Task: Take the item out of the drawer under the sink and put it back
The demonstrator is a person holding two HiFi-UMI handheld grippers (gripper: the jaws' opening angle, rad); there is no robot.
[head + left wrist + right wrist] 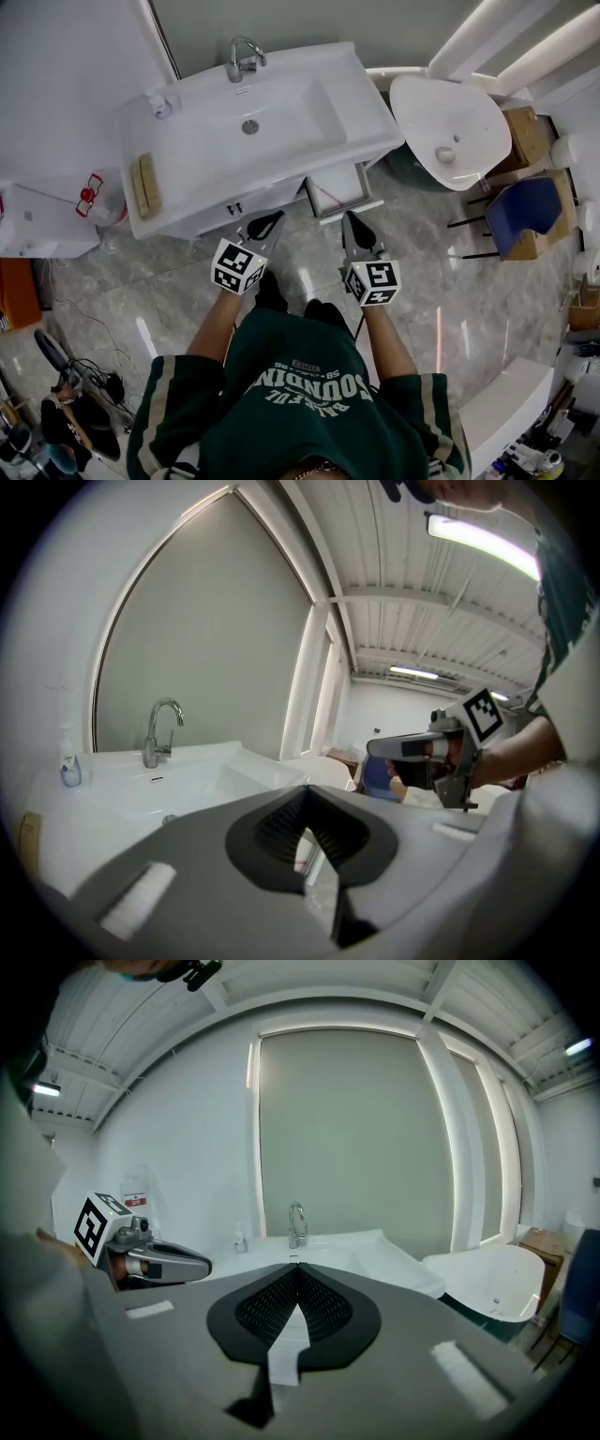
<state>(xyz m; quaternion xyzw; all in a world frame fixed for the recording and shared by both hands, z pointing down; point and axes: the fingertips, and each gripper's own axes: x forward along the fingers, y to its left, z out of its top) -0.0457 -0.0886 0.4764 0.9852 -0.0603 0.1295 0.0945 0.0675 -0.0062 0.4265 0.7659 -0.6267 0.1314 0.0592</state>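
The drawer (339, 190) under the sink (281, 112) stood pulled out, just ahead of the right gripper (350, 219) and to the right of the left gripper (270, 223). The item could not be made out inside it. Both grippers pointed at the white vanity, apart from it and side by side. The jaws of each were pressed together with nothing between them. The faucet (242, 58) rose beyond both tips, at the sink's far edge. A white oval tub (450, 122) lay off to the right gripper's right, with a blue chair (525, 211) further out.
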